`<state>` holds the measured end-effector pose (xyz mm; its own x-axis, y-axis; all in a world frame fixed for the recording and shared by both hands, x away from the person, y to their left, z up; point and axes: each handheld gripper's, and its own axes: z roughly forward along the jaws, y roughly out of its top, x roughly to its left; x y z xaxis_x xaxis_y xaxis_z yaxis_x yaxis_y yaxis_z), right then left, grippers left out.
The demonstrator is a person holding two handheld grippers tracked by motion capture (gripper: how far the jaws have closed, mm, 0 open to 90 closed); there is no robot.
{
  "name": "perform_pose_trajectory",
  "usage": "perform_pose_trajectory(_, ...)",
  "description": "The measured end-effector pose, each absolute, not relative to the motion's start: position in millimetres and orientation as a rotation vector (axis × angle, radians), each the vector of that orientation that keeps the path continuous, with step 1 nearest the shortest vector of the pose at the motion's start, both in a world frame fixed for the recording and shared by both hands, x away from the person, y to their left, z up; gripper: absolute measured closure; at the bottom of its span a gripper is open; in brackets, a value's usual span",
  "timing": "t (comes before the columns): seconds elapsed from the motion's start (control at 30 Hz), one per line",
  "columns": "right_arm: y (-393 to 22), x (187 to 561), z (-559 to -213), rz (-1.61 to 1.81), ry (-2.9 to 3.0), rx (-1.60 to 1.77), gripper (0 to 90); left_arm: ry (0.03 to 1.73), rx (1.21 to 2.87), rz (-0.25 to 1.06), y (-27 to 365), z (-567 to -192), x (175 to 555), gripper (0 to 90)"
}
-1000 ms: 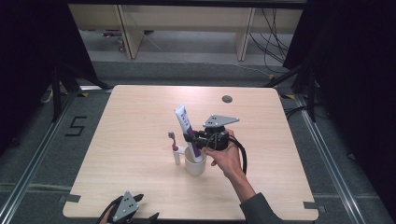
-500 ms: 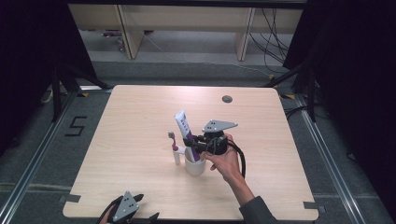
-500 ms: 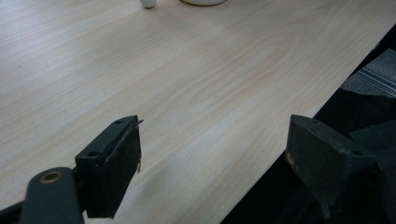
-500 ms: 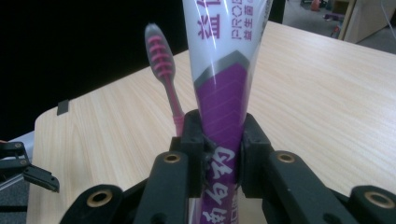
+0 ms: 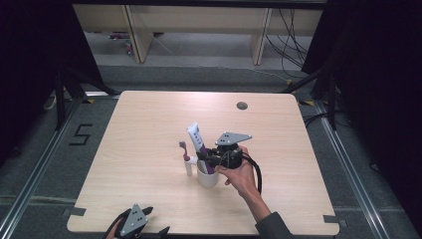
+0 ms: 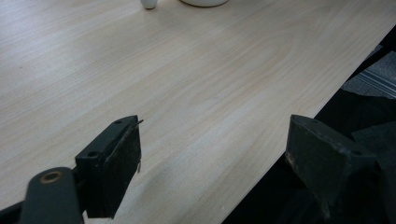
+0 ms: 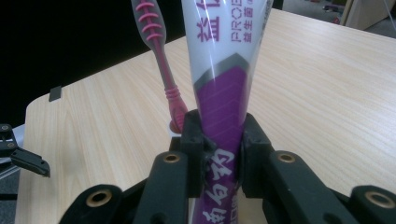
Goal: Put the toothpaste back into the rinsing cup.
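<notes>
At table centre, right gripper [image 5: 208, 160] pinching toothpaste tube [image 5: 197, 139] over white cup [image 5: 208, 178], pink toothbrush [image 5: 183, 149] left, left gripper [image 6: 215, 154] spread at near edge.

The table [image 5: 149, 139] is pale matt wood-grain laminate. The toothpaste tube [image 7: 224, 88] is glossy plastic, the pink toothbrush [image 7: 161, 60] ribbed rubbery plastic, the cup [image 5: 208, 179] smooth white.

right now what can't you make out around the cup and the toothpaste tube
- Inside of the cup: high view, hidden by the right gripper and the tube; whether the tube's end touches bottom can't be told.
- Toothpaste tube: right gripper view, its top is cut off by the upper edge and its lower end sits behind the jaws.
- Toothbrush: high view, bristles too small.
- Left gripper: high view, cut off by the bottom edge.
</notes>
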<state>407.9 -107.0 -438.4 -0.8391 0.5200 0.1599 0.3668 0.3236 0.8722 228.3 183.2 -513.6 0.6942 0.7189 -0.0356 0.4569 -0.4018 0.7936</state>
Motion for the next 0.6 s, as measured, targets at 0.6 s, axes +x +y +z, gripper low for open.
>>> perform_pose_trajectory(0.6, -110.1, 403.9, -448.2, 1.473, 2.452, 0.82, 75.8, 0.893, 2.077, 0.403, 183.6, -513.3, 228.6, 17.8)
